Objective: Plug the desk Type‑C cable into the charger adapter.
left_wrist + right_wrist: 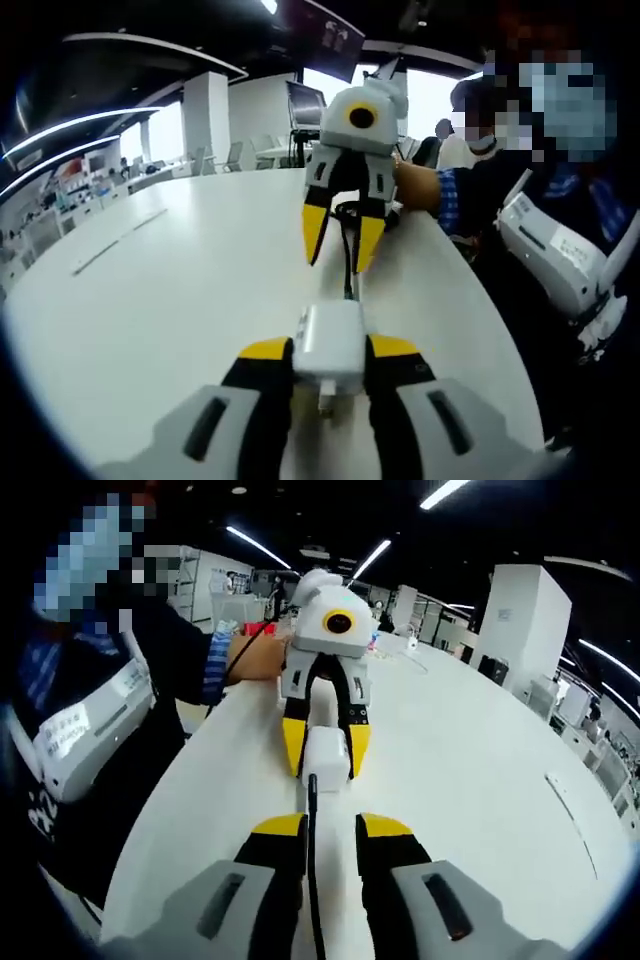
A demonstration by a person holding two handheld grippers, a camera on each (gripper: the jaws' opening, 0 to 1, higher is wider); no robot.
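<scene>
The white charger adapter [329,345] is the fixed mark here: in the left gripper view it sits clamped between the yellow-tipped jaws of the left gripper [330,352], the jaws drawn narrow against its two sides, with its metal prongs pointing back toward the camera and the white table [170,300] beneath it. Just beyond the adapter, on the side away from the camera, the black Type-C cable [348,250] runs along the table toward it, pinched near its end by the right gripper [340,240], whose jaws angle inward and close narrowly on the cable. Whether the plug is already seated in the adapter cannot be told in that view. In the right gripper view the right gripper [329,830] holds the cable [311,860] between its nearly closed jaws, and the cable's tip meets the near face of the adapter [326,760], which the left gripper [325,750] grips from the far side. A person's hand [258,658] holds the left gripper's body behind the adapter, the sleeve [216,666] blue and checked. Beyond the adapter lies an open office with white columns
</scene>
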